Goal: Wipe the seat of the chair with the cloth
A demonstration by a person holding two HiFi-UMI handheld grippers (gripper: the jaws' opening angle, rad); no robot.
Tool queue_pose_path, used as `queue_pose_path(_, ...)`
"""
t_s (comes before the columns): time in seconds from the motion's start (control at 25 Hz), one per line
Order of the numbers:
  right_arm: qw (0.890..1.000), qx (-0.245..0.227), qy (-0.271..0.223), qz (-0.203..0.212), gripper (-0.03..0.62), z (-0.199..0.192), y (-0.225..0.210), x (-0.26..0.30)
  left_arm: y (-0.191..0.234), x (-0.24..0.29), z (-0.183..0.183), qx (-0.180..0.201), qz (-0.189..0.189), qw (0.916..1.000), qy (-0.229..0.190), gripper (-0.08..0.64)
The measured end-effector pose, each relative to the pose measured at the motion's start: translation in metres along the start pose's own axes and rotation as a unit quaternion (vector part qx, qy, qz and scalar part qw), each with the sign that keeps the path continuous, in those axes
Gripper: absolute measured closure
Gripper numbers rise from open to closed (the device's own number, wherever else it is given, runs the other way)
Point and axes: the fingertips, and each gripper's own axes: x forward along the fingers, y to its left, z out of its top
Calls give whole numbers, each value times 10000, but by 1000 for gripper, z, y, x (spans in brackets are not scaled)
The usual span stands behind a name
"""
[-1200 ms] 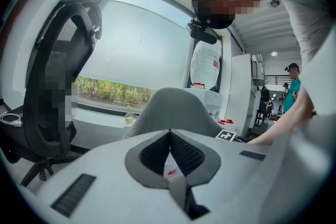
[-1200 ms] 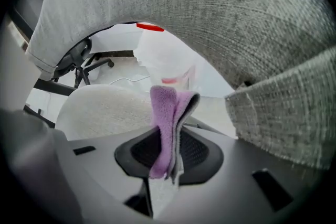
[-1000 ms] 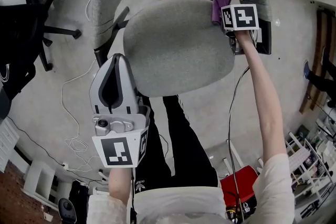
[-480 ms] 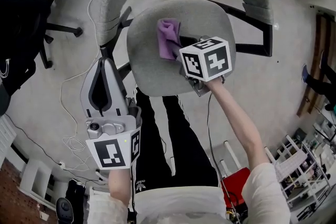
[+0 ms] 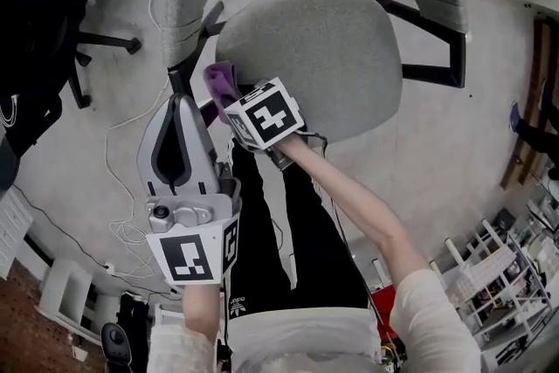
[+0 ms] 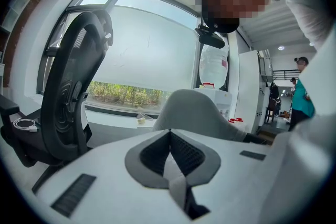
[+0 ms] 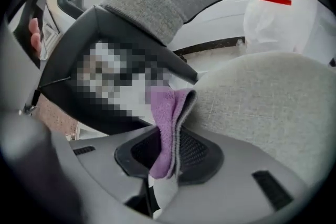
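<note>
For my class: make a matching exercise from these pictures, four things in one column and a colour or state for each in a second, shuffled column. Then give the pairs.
Column one
1. cloth
2. seat
3. left gripper
4. right gripper

Column two
A. jaws shut, nothing between them
B. grey
C. jaws shut on fabric
D. purple

Pairs: 1-D, 2-B, 3-A, 4-C
</note>
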Motion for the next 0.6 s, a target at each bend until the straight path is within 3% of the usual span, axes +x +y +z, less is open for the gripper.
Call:
queue_pose_path(0.36,9993,364,9,49,499,-9,-21,-3,-16,8,-5,108,-257,9996,98,548)
queue_pose_path(0.6,9992,303,-70,-237,499,-14,-63,-35,-27,10,-9,158,-380,9990,183,548)
